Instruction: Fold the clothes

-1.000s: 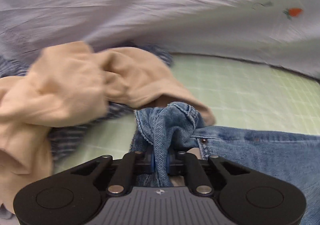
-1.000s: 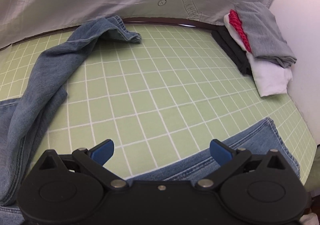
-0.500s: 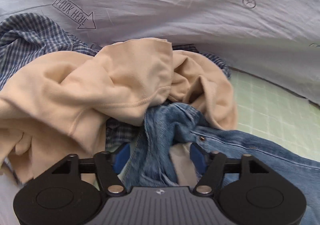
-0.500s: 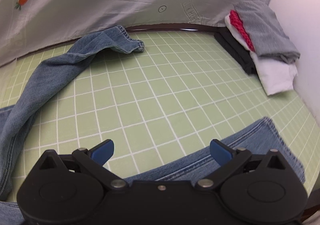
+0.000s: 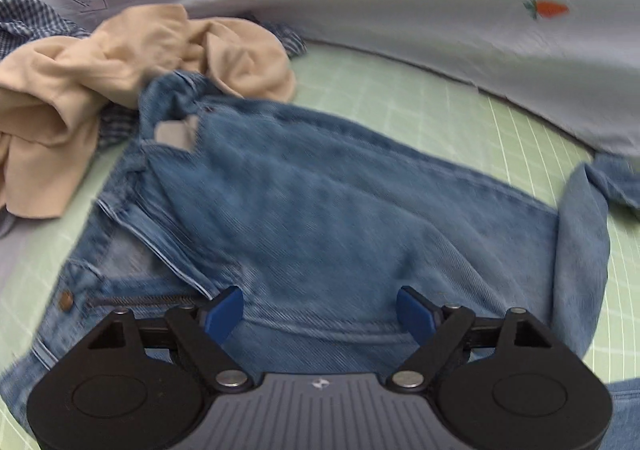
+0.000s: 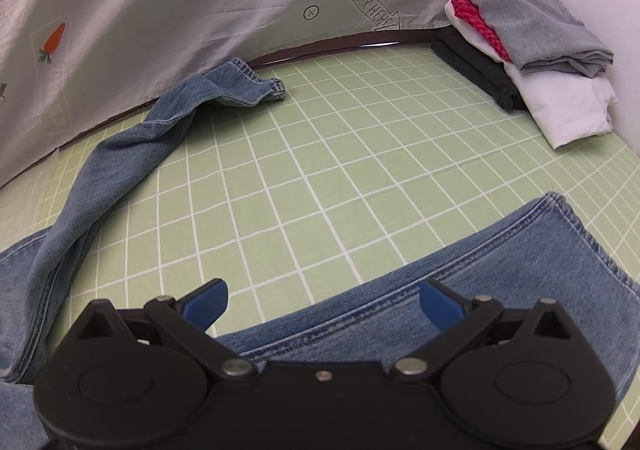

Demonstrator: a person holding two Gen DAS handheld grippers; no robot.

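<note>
Both sets of fingers stand wide apart with nothing between them. On the left gripper (image 5: 320, 312) the blue fingers (image 5: 222, 314) hover just over the waist end of the jeans (image 5: 328, 205), whose zipper and button show at the lower left. On the right gripper (image 6: 324, 304) the fingers (image 6: 206, 302) hang above one trouser leg (image 6: 460, 290) near the table's front edge.

The jeans lie spread on the green grid mat (image 6: 320, 169) that covers the table. Their other leg (image 6: 132, 145) snakes away toward the back edge, its hem (image 6: 260, 83) ending just beside the hanging white sheet (image 6: 180, 1) printed with carrots.

Touching the waistband on the table's left side sits a crumpled beige garment (image 5: 100, 65), piled on a blue checked shirt (image 5: 24, 21). The left wrist view is blurred.

At the table's far right corner, against the wall, is a stack of folded clothes: a grey piece (image 6: 532, 21) on top, then something red (image 6: 476, 17), a white piece (image 6: 560, 105), and a black one (image 6: 472, 65) underneath.
</note>
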